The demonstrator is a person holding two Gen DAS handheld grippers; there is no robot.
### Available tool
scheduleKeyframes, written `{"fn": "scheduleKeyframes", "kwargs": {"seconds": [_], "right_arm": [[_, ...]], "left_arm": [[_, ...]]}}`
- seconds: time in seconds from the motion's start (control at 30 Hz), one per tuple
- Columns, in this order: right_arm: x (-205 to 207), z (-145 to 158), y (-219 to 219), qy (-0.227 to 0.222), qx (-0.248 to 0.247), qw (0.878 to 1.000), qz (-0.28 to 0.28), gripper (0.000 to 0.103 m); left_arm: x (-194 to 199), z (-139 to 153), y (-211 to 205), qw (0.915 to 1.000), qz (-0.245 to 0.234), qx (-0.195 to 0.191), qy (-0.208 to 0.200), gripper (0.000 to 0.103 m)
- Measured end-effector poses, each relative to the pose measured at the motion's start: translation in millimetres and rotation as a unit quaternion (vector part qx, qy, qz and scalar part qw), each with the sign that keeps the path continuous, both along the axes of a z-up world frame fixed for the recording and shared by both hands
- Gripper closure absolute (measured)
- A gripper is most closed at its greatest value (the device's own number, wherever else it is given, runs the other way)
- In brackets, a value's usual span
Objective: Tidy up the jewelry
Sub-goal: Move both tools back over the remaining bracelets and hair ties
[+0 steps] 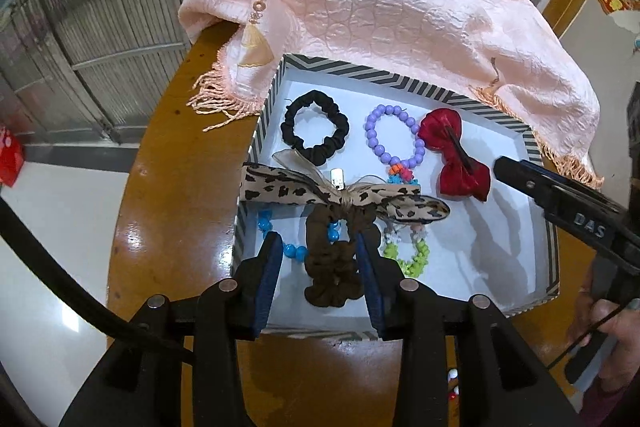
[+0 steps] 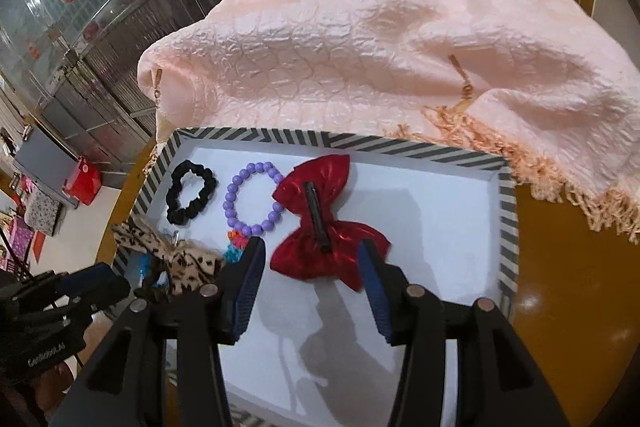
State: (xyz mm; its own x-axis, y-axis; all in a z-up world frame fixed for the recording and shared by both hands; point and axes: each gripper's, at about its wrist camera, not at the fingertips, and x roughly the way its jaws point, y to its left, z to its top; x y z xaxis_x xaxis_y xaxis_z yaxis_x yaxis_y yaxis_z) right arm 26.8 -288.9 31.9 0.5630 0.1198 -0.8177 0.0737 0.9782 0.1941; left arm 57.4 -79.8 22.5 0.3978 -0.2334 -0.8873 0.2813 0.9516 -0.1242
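Note:
A striped-rim tray (image 1: 360,71) with a white floor holds the jewelry. My left gripper (image 1: 320,259) stands open above its near left part. A brown scrunchie (image 1: 332,267) with a leopard-print bow (image 1: 280,187) lies on the floor between the fingers. Also in the tray are a black scrunchie (image 1: 342,131), a purple bead bracelet (image 1: 368,127), a blue bead bracelet (image 1: 296,251) and a green one (image 1: 412,259). My right gripper (image 2: 310,263) is open over a red bow clip (image 2: 320,179), which lies flat on the tray (image 2: 320,141), free of the pads.
A pink fringed scarf (image 1: 380,7) is heaped over the table's far side and overhangs the tray's back rim. The tray sits on a glossy brown round table (image 1: 180,167). A person's hand (image 1: 616,331) holds the right gripper at the right edge.

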Motion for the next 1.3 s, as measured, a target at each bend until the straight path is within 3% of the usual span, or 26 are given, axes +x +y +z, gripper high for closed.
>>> {"fn": "scheduleKeyframes", "kwargs": {"seconds": [0.43, 0.83, 1.3], "right_arm": [[-90.6, 26.7, -3.6, -0.030, -0.014, 0.999, 0.012, 0.047], [-169.7, 13.2, -18.4, -0.001, -0.013, 1.000, -0.004, 0.045], [-224.4, -6.3, -9.6, 0.022, -0.017, 0.999, 0.016, 0.045]], "left_arm": [[-50.4, 11.4, -2.0, 0.9996, -0.019, 0.011, -0.020, 0.076], [-95.7, 0.5, -6.0, 0.9957, -0.091, 0.017, 0.003, 0.076], [-127.3, -15.0, -29.7, 0.9867, -0.158, 0.003, 0.037, 0.076]]}}
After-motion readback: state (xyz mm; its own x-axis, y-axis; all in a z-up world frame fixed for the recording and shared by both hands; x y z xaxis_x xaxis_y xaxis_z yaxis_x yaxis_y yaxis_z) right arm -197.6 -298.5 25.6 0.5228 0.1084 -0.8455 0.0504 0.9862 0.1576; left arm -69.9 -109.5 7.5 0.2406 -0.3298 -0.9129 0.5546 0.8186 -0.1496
